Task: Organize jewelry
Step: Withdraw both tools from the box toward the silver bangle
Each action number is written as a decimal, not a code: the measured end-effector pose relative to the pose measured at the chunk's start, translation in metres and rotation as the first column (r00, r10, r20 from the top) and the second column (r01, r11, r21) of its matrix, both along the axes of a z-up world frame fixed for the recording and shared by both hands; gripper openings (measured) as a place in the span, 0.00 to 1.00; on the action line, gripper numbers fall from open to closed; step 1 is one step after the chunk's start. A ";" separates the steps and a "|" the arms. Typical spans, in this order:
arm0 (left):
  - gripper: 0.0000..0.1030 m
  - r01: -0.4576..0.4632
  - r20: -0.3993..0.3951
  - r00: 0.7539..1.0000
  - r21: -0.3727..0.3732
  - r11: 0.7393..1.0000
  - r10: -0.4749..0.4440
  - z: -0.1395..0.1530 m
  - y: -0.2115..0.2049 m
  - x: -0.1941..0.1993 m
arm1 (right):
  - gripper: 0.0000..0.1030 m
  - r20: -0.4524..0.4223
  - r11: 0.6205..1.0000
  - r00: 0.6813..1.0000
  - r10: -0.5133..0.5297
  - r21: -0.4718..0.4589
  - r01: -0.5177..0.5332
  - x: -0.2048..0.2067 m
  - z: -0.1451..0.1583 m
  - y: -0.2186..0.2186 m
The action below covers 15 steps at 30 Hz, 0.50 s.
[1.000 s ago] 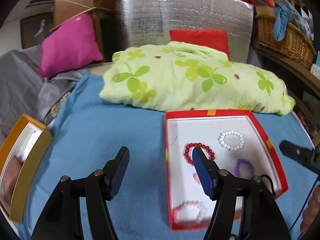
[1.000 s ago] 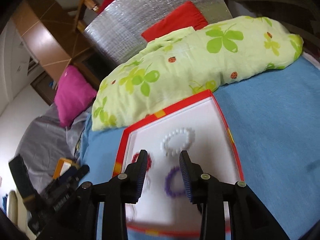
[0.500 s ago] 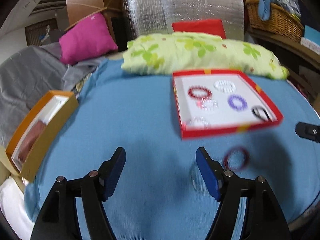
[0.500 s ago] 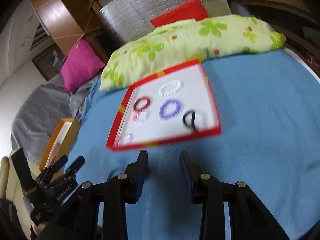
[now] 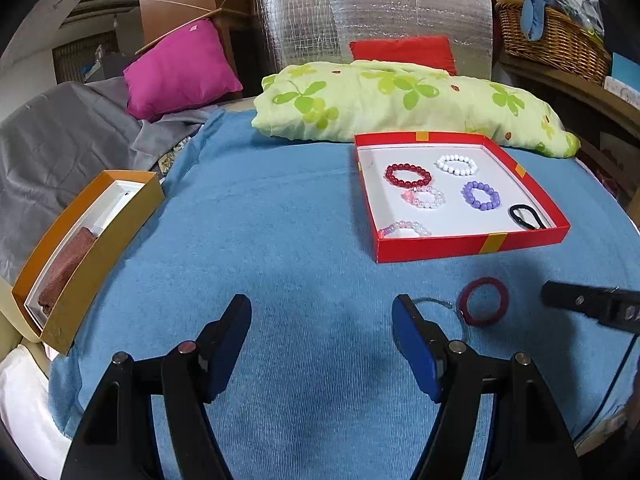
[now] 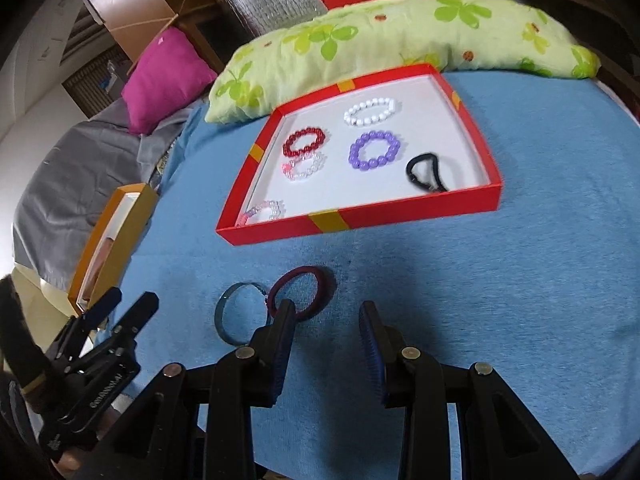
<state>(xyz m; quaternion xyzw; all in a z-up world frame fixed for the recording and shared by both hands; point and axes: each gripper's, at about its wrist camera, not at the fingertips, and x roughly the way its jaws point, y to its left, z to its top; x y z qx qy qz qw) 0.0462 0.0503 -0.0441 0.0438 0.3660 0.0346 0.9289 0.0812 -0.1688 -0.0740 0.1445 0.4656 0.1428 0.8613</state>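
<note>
Both claws were open and held nothing. The dark red round bangle [image 6: 300, 292] lay touching the thin silver ring [image 6: 236, 312], just ahead of the right claw [image 6: 328, 320] — a grab might catch both, or push them away from the red cardboard box [image 6: 360, 216].

"What's the left gripper [image 5: 322, 330] doing?"
"It sits low in its own frame, jaws spread wide, nothing between them."
"And the right gripper [image 6: 327, 336]?"
"Lower centre of its view, jaws apart, narrower gap, also holding nothing."
</note>
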 end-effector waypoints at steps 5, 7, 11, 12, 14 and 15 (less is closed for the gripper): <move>0.71 0.005 0.011 1.000 -0.004 1.000 -0.004 0.003 0.001 0.000 | 0.35 -0.019 1.000 1.000 0.009 -0.010 -0.009 0.008 -0.008 0.011; 0.71 0.002 0.010 1.000 -0.003 1.000 -0.002 0.004 0.002 0.001 | 0.35 -0.020 1.000 1.000 0.010 -0.017 -0.010 0.011 -0.010 0.014; 0.71 0.001 0.009 1.000 -0.007 1.000 -0.001 0.004 0.003 0.001 | 0.35 -0.036 1.000 0.999 -0.001 -0.017 0.000 0.015 -0.015 0.015; 0.71 0.002 0.007 1.000 -0.009 1.000 -0.002 0.004 0.003 0.001 | 0.35 -0.036 1.000 0.999 -0.001 -0.015 0.000 0.016 -0.015 0.015; 0.71 0.001 0.005 1.000 -0.012 1.000 -0.001 0.004 0.004 0.001 | 0.35 -0.029 1.000 1.000 -0.001 -0.016 0.000 0.016 -0.014 0.015; 0.71 -0.001 0.003 1.000 -0.011 1.000 0.001 0.004 0.004 0.001 | 0.35 -0.026 1.000 1.000 0.000 -0.017 0.000 0.015 -0.014 0.016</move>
